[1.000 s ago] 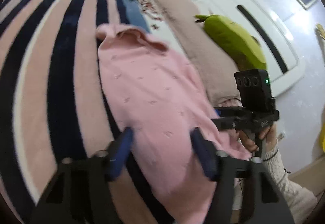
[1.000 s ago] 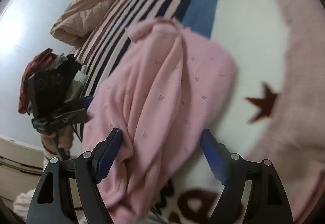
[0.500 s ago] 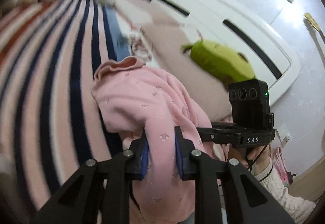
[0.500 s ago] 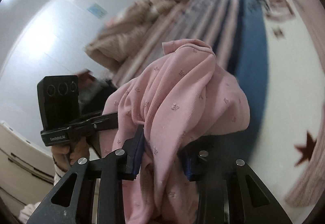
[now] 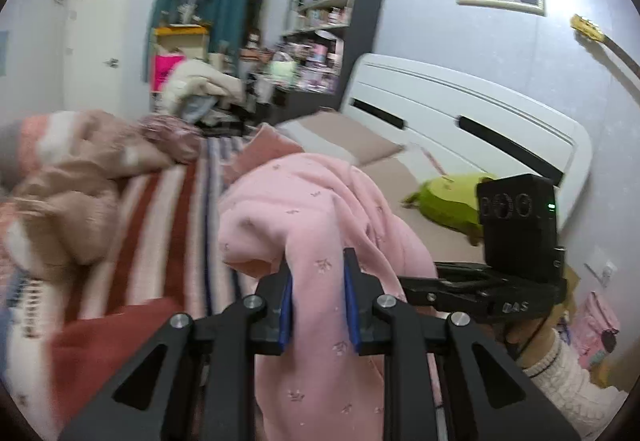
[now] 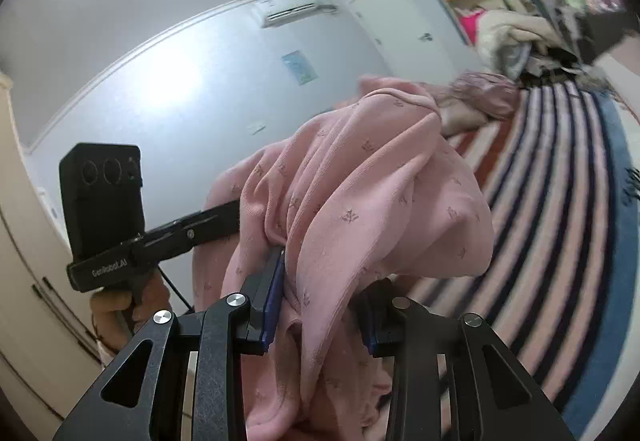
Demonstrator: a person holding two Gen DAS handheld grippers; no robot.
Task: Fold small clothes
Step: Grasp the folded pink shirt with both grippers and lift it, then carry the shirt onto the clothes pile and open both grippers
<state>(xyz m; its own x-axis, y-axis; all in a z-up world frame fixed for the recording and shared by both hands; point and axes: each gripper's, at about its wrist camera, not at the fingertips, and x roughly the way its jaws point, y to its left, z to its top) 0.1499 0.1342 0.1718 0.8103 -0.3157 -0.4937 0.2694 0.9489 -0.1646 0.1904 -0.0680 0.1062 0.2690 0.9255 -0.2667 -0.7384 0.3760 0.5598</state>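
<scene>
A small pink garment [image 5: 320,209] with a tiny printed pattern hangs in the air above the striped bed. My left gripper [image 5: 318,297] is shut on a bunched edge of it, blue pads pressing the cloth from both sides. In the right wrist view the same pink garment [image 6: 360,193] drapes over my right gripper [image 6: 320,301], which is shut on a thick fold; the right pad is mostly hidden by cloth. Each gripper shows in the other's view, held by a hand: the right gripper's body [image 5: 516,241] and the left gripper's body [image 6: 104,213].
A striped blanket [image 5: 168,241] covers the bed, with crumpled beige bedding [image 5: 72,201] at the left. A green plush toy [image 5: 448,201] lies near the white headboard [image 5: 460,121]. A cluttered shelf [image 5: 328,21] and a door stand behind. Striped blanket [image 6: 560,221] lies below the garment.
Both grippers closed on the pink garment, which lay flat on the bed, and lifted it up. Both views tilted upward, so the room's walls and shelf now show.
</scene>
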